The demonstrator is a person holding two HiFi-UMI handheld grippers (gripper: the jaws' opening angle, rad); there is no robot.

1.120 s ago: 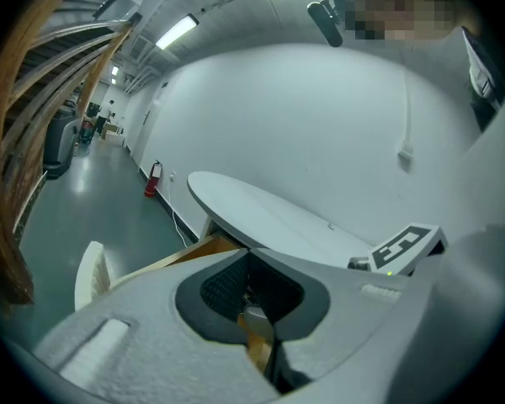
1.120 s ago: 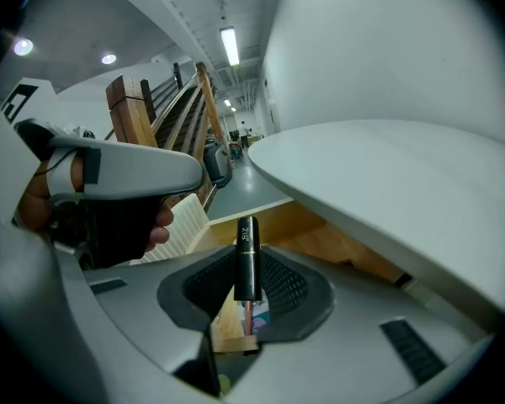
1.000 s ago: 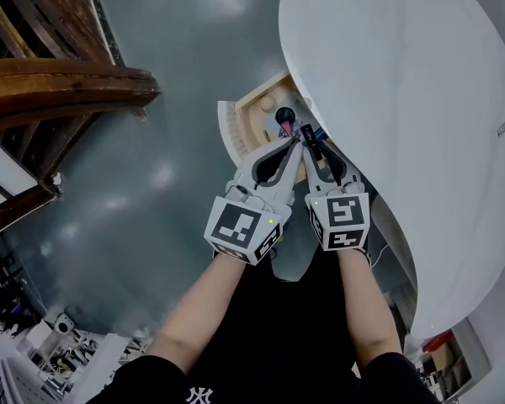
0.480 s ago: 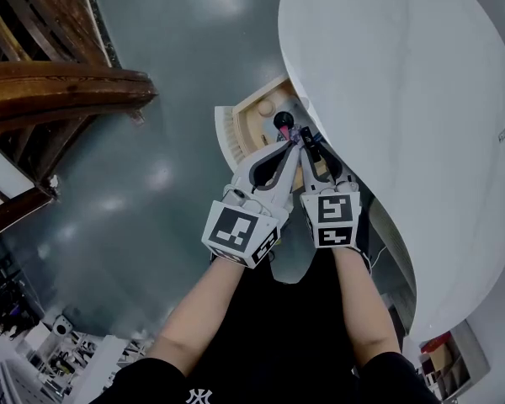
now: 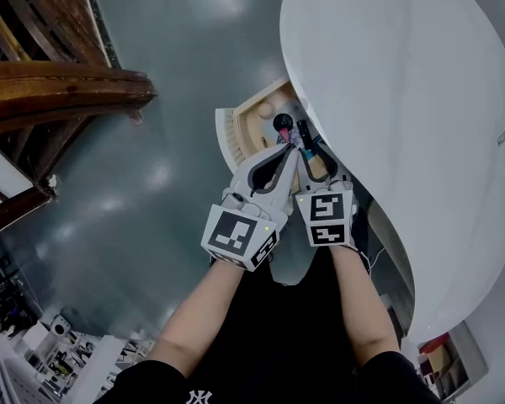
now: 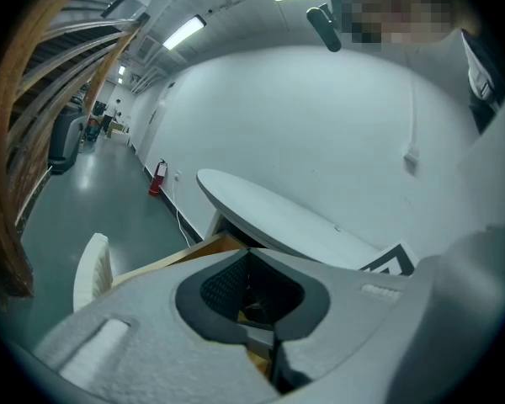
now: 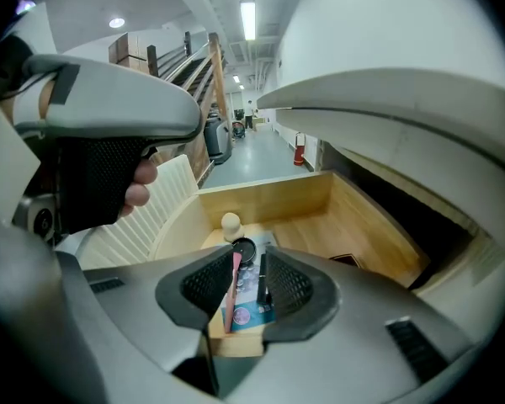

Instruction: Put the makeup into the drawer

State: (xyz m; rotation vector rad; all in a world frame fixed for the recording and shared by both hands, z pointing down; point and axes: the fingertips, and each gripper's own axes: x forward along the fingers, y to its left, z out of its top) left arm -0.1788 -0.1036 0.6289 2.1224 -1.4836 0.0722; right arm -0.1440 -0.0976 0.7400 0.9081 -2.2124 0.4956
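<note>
White oval tabletop (image 5: 404, 99) above glossy grey floor (image 5: 177, 82); curved wooden railing (image 5: 59, 82), perhaps a staircase.

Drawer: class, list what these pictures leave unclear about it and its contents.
- Drawer rear: right gripper view, it runs into the dark under the table.
- Card print: same view, too small, and crossed by the pink stick and black stick between the right gripper's jaws, which have just been opening.
- Drawer inside: left gripper view, blocked by the left gripper.

The right gripper (image 7: 247, 255) is hanging over the wooden drawer (image 7: 269, 199), its jaws just opening, with a pink stick (image 7: 231, 296) and a black pencil (image 7: 263, 279) between them.
</note>
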